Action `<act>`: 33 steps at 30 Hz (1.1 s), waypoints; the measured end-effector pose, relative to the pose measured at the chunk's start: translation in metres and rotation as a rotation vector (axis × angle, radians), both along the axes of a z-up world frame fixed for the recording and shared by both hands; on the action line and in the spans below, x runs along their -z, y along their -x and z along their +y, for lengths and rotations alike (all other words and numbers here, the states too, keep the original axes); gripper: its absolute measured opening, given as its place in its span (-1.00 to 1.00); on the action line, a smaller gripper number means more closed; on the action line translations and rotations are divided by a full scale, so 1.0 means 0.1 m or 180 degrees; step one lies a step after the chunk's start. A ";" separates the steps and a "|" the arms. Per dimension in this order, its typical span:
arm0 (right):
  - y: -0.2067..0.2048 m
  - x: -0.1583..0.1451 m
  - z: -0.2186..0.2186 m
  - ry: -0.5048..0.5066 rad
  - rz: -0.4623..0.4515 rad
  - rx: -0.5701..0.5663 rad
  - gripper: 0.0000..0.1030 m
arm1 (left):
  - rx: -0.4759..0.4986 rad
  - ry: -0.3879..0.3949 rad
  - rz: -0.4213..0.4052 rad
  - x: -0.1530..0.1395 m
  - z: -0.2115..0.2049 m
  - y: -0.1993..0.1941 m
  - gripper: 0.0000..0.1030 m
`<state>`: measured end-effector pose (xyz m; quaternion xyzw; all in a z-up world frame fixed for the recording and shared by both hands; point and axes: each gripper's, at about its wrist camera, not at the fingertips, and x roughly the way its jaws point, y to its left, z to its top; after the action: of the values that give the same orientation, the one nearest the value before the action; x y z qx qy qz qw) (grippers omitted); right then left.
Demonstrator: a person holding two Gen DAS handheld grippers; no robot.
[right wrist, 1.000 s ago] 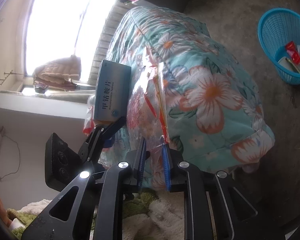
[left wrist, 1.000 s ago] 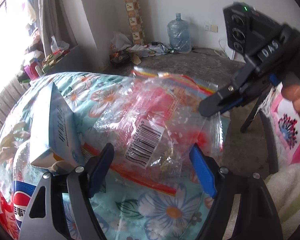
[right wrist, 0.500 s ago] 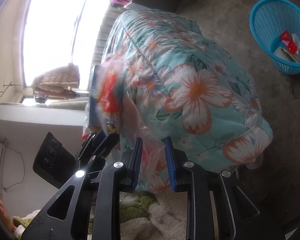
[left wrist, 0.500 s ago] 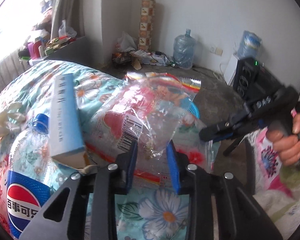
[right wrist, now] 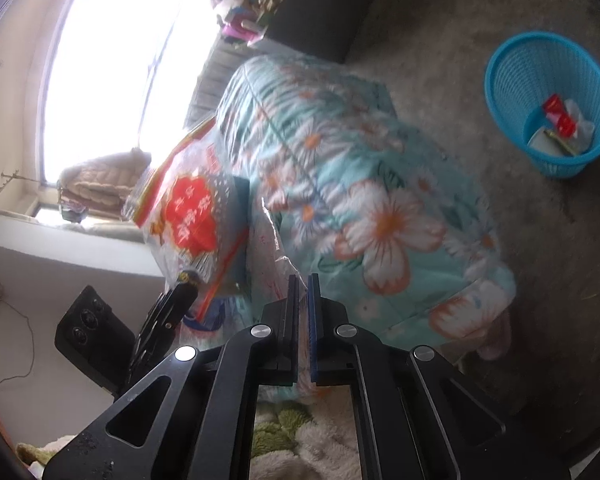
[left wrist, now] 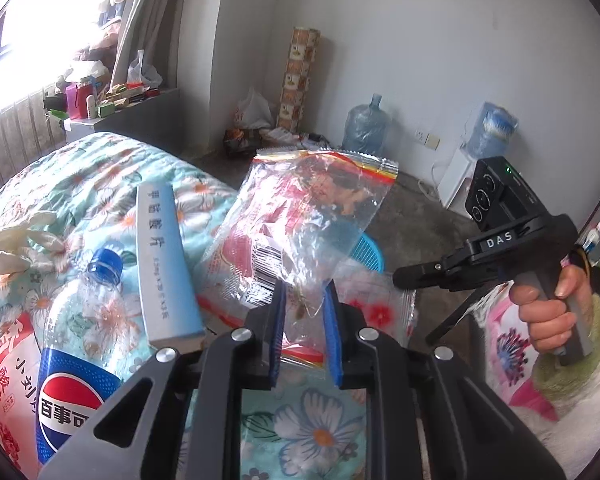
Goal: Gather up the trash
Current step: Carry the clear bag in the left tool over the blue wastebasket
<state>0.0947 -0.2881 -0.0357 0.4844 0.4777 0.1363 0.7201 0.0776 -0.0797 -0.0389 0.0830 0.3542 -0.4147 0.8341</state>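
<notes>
My left gripper (left wrist: 302, 292) has its jaws closing on the lower edge of a clear zip bag (left wrist: 308, 216) with red print and a barcode. The bag hangs lifted above the floral quilt (left wrist: 100, 176). It shows red in the right wrist view as the zip bag (right wrist: 188, 208), with the left gripper (right wrist: 184, 280) under it. My right gripper (right wrist: 303, 280) is shut, and a thin clear wrapper (right wrist: 270, 240) runs into its jaws. From the left wrist view the right gripper (left wrist: 400, 280) sits at the right in a hand, its tip at that flower-printed wrapper (left wrist: 380, 312).
On the quilt lie a Pepsi bottle (left wrist: 72, 344), a blue-and-white box (left wrist: 168, 272), a red snack packet (left wrist: 0, 380) and crumpled white paper (left wrist: 16, 240). A blue basket (right wrist: 548, 60) holding some trash stands on the concrete floor beyond the bed.
My left jaws have closed on the zip bag and raised it off the quilt. The right jaws have closed too, and the right gripper has drawn away to the right.
</notes>
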 end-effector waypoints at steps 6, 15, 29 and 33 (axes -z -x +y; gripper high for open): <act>0.13 -0.19 -0.23 0.0165 -0.0141 0.0259 -0.98 | 0.0093 0.0187 -0.0018 -0.16 -0.02 0.07 -0.68; 0.30 -0.44 -0.61 0.0339 -0.0356 0.0686 -0.99 | 0.0290 0.0334 -0.0038 -0.38 -0.22 0.08 -0.72; 0.39 -0.44 -0.99 0.0499 -0.0400 0.1156 -1.00 | 0.0639 0.0336 0.0271 -0.42 -1.04 -0.19 -0.72; 0.39 -0.36 -1.15 0.0600 -0.0295 0.1317 -1.00 | 0.0673 0.0334 0.0468 -0.33 -1.36 -0.33 -0.72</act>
<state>0.0553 -0.4029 0.0008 0.4958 0.3453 -0.0373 0.7959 0.1105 -0.2156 -0.0056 0.0454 0.3815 -0.5232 0.7607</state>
